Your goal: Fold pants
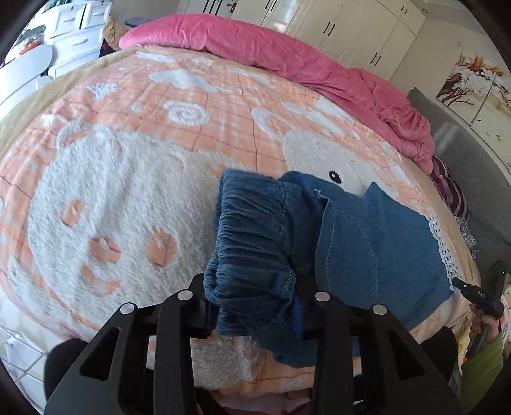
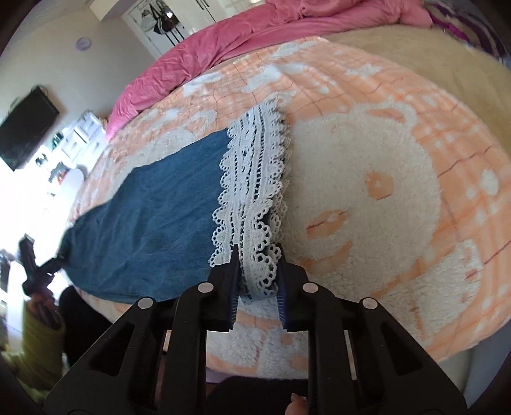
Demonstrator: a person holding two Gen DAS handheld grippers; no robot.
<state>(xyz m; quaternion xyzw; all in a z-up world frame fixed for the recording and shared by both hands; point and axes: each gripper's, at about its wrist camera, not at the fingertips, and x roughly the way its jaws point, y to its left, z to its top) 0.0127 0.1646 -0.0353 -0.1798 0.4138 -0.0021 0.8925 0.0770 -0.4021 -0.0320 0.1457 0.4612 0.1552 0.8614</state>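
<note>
Blue denim pants [image 1: 377, 252] with white lace cuffs lie across the peach and white bear blanket [image 1: 127, 198]. My left gripper [image 1: 255, 297] is shut on the gathered elastic waistband [image 1: 252, 230] and holds it bunched up above the blanket. In the right wrist view the pant legs [image 2: 153, 223] stretch away to the left. My right gripper [image 2: 258, 274] is shut on the lace cuffs [image 2: 255, 178] at the hem end. The right gripper also shows small at the lower right of the left wrist view [image 1: 479, 297].
A pink duvet [image 1: 287, 54] is bunched along the far side of the bed. White wardrobes [image 1: 351, 28] and a drawer unit [image 1: 73, 28] stand beyond. A grey headboard [image 1: 460, 150] and a striped purple cloth [image 1: 450, 188] are at the right. A TV [image 2: 25, 127] hangs on the wall.
</note>
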